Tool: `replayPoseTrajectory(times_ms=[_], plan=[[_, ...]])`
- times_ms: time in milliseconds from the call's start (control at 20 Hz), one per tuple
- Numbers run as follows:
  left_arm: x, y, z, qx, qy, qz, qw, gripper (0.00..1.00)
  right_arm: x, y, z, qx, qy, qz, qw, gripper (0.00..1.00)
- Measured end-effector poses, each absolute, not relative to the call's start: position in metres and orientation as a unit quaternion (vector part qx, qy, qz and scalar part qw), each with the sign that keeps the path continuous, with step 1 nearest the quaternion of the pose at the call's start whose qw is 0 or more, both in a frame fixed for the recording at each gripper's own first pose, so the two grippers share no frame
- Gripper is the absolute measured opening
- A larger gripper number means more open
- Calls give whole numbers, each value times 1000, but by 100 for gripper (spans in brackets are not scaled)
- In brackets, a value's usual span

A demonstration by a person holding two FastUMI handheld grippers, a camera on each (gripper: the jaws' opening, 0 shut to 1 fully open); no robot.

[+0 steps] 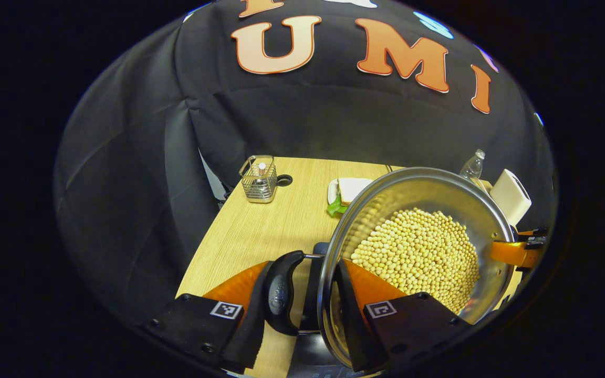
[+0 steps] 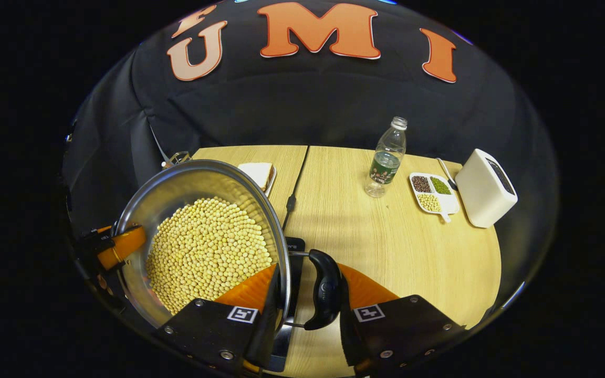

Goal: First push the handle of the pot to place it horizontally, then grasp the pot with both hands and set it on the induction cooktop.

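A steel pot point(image 1: 428, 185) point(image 2: 187, 184) full of soybeans point(image 1: 423, 252) point(image 2: 208, 247) is held between both grippers. My left gripper point(image 1: 305, 273) is shut on one black side handle point(image 1: 281, 294), one finger outside the handle and the other inside the pot wall. My right gripper point(image 2: 308, 273) is shut the same way on the opposite handle point(image 2: 326, 289). Each view also has the other gripper at the far rim point(image 1: 518, 252) point(image 2: 118, 247). The black induction cooktop point(image 2: 296, 247) lies under the pot; I cannot tell whether the pot touches it.
On the wooden table point(image 2: 386, 247) stand a water bottle point(image 2: 385, 157), a divided dish of beans point(image 2: 431, 193), a white box point(image 2: 486, 186), a plate with a sandwich point(image 2: 258, 173) and a wire basket point(image 1: 259, 181). A black cable point(image 2: 290, 202) runs back from the cooktop.
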State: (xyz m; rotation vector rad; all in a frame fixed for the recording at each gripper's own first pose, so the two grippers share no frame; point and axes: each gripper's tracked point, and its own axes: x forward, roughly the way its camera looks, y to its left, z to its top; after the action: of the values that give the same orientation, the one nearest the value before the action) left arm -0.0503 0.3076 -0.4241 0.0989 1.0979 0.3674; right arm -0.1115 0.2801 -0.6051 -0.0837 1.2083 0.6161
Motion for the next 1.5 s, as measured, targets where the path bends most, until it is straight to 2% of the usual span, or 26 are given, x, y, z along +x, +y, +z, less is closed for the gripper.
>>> replayPoseTrajectory(times_ms=[350,400,450,600,1150,1250,1300,1400,1500], plan=[[-41,303,-471,42,539,168,824,71,-111,275,-598,-46,574,278,769,52],[-39,302,-479,41,542,168,822,71,-111,274,-597,-46,577,276,768,48],[-37,302,-487,41,546,168,820,71,-112,274,-597,-48,580,274,766,52],[-28,303,-508,37,554,167,815,71,-110,272,-590,-49,587,270,762,52],[-29,300,-512,43,569,154,807,71,-112,275,-590,-41,604,267,750,52],[-31,300,-512,42,568,154,807,71,-111,274,-591,-43,600,269,753,53],[-30,300,-511,42,570,155,806,71,-110,274,-593,-47,595,272,755,58],[-31,301,-510,44,569,157,806,75,-109,272,-589,-45,592,274,756,60],[-34,299,-508,33,567,171,805,80,-110,270,-581,-26,589,281,757,67]])
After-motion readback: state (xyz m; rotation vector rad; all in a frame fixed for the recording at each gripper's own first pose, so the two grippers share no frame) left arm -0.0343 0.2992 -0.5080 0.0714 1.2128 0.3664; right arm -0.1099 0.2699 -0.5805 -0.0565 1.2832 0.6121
